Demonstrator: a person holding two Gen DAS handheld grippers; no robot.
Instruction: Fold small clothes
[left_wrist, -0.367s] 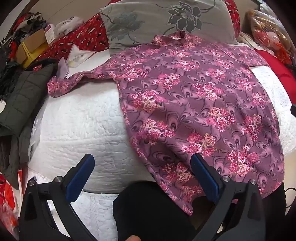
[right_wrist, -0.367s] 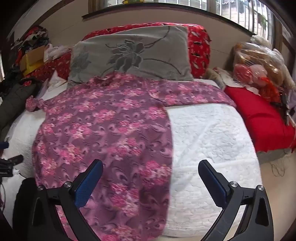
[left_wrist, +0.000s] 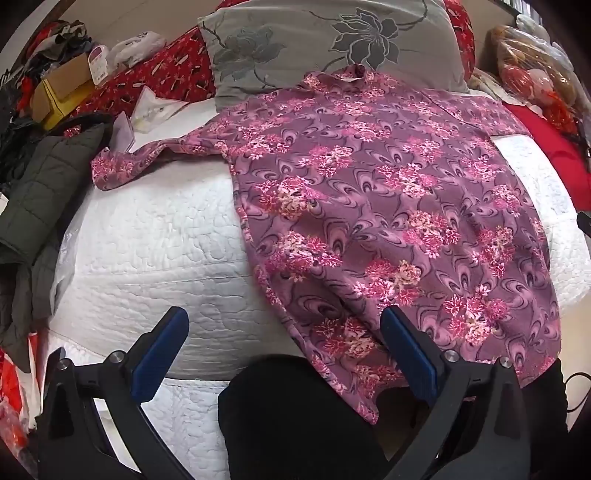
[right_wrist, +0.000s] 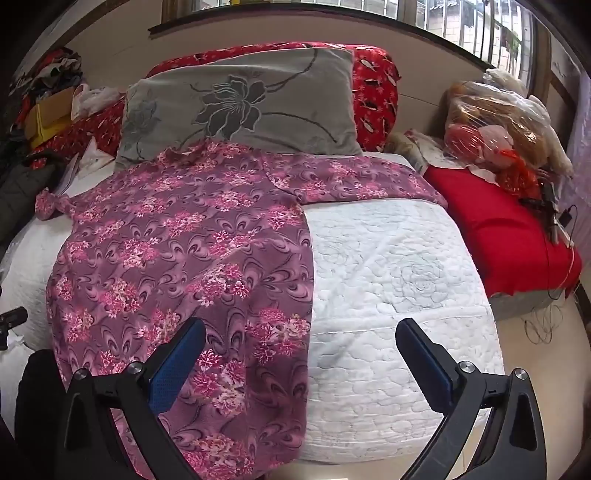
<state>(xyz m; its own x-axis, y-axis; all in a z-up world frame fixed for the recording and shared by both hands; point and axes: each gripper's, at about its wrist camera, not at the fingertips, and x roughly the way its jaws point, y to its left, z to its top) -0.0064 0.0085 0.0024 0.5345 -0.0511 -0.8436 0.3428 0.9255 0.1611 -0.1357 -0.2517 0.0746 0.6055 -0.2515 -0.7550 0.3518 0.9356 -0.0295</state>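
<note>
Fingers of both the left gripper (left_wrist: 282, 345) and right gripper (right_wrist: 301, 354) stood wide, empty; purple floral long-sleeved garment (right_wrist: 177, 251) lay flat, unfolded, on white quilted bed (right_wrist: 388, 266).

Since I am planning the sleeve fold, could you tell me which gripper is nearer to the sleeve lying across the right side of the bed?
Right. The right gripper hovers open at the garment's right edge below that sleeve; the left gripper hovers open over the left edge.
</note>
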